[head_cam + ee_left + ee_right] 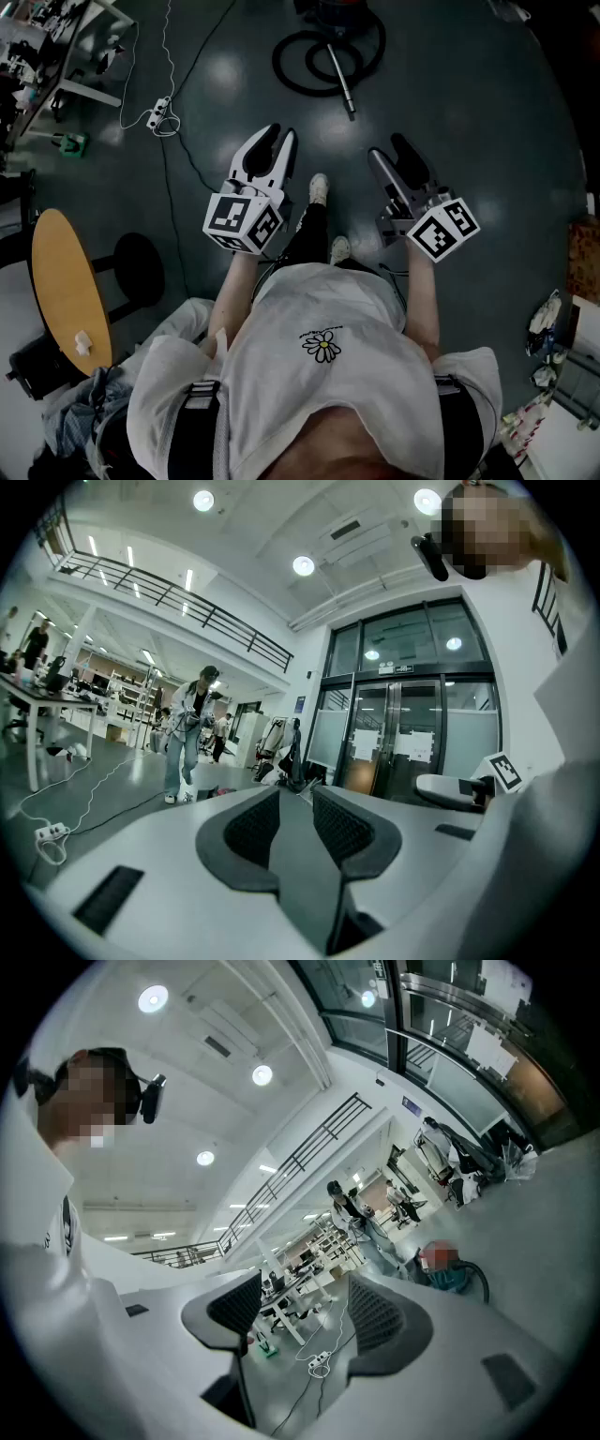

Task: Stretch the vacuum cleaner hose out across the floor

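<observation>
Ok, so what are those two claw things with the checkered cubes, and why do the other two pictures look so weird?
A person is holding a grabbing tool in each hand: the left gripper and the right gripper. The head view comes from a camera on their head, looking down. The other two come from cameras riding on each tool, looking along its fingers. Both pairs are open and hold nothing. On the floor ahead lies a coiled black vacuum hose with a metal tube, plus a white power strip. A round yellow table stands at the left.
</observation>
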### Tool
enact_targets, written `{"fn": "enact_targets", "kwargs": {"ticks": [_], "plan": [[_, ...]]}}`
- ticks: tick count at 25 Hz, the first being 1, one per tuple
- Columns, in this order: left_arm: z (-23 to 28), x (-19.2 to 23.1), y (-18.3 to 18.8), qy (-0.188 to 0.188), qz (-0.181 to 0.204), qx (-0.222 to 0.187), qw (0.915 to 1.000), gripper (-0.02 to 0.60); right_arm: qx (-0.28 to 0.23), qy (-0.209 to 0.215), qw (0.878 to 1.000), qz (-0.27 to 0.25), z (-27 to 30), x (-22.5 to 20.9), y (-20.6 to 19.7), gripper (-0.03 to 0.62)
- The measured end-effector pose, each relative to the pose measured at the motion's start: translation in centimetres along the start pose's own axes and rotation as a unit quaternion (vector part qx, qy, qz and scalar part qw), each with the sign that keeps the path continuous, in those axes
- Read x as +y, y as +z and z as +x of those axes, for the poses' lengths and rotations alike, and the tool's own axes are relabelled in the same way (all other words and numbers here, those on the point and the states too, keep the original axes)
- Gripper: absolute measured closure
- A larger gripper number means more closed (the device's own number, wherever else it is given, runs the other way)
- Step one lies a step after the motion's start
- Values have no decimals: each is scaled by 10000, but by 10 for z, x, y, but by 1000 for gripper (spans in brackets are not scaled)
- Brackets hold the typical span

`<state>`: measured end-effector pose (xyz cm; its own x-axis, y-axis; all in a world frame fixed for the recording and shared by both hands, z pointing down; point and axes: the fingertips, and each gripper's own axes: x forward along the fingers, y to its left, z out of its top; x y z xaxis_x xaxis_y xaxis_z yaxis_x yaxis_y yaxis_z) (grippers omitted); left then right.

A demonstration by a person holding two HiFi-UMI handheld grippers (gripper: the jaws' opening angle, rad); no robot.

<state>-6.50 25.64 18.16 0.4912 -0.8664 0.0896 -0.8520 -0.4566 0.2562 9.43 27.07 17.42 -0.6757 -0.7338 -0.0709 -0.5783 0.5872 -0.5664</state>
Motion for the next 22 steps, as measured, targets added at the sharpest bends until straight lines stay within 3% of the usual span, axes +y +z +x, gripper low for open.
{"fn": "enact_targets", "kwargs": {"ticks": [5,11,14,22], "plan": [[71,77,8,-22,-20,-60,10000,486,189,-107,9995,208,95,-49,1,294],[180,177,35,-93,-218,-6,9997,486,415,-401,9973,453,231,-114,33,295],[224,224,45,-151,-389,104,9991,439,534,-561,9964,357,281,-137,38,295],[335,302,59,-143,7,333,9993,426,949,-1072,9890,366,373,-228,48,295]]}}
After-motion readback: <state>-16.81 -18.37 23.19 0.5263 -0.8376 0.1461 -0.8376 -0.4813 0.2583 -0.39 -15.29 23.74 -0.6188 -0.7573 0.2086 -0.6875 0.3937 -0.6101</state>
